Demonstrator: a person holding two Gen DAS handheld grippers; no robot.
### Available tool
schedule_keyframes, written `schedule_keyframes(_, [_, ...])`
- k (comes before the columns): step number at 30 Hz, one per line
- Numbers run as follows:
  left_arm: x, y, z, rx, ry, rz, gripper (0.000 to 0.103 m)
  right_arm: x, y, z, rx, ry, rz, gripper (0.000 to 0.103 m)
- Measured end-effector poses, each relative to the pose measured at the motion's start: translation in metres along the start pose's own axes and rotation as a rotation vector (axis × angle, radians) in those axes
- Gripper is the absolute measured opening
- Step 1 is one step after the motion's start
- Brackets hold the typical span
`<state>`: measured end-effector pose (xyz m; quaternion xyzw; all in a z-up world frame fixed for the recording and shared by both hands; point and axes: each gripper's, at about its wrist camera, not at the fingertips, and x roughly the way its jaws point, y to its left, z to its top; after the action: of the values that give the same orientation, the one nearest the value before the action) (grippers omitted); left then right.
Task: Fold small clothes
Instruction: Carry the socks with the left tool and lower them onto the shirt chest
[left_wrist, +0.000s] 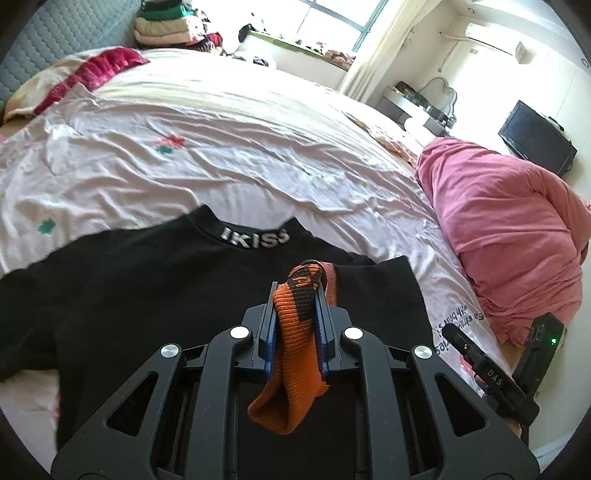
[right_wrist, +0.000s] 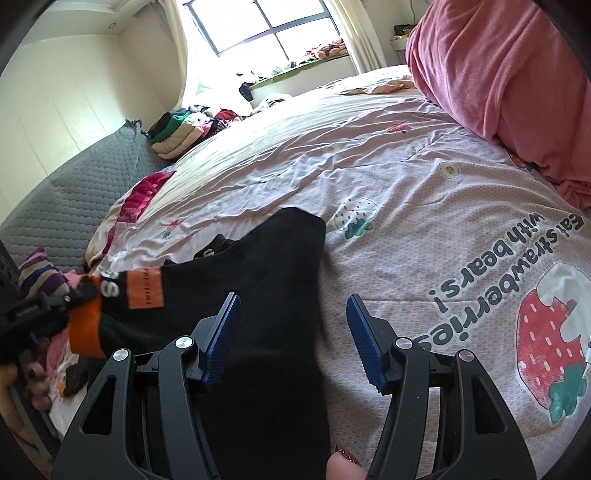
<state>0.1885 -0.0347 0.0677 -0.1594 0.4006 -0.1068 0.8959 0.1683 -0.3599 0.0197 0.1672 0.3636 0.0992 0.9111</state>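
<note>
Left wrist: left hand-held gripper (left_wrist: 295, 295) clamped on orange-black cuff (left_wrist: 297, 332), lifted above black top (left_wrist: 147, 288) lying on bed (left_wrist: 221, 147) near its front edge. Right wrist: right hand-held gripper (right_wrist: 293, 332) jaws apart, empty, over the top's edge.

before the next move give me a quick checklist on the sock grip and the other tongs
1. Left tongs shut on the orange-and-black knitted sock: ok.
2. Sock fully clear of the black top with the lettered collar: cannot tell, its tail hangs over the fabric.
3. Right tongs open with nothing between them: ok.
4. Black top lying flat for folding: not ok, it is rumpled.
5. Free space on the pink strawberry-print bedspread to lay the sock: ok.
</note>
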Motion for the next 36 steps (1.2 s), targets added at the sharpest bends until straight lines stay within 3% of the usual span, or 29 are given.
schedule_keyframes(21, [0.000, 0.053, -0.009, -0.048, 0.036, 0.074, 0.011, 0.029, 0.052, -0.024, -0.167, 0.055, -0.021, 0.058])
schedule_keyframes(36, [-0.009, 0.070, -0.013, -0.024, -0.017, 0.179, 0.025, 0.046, 0.067, -0.035, -0.229, 0.083, -0.034, 0.058])
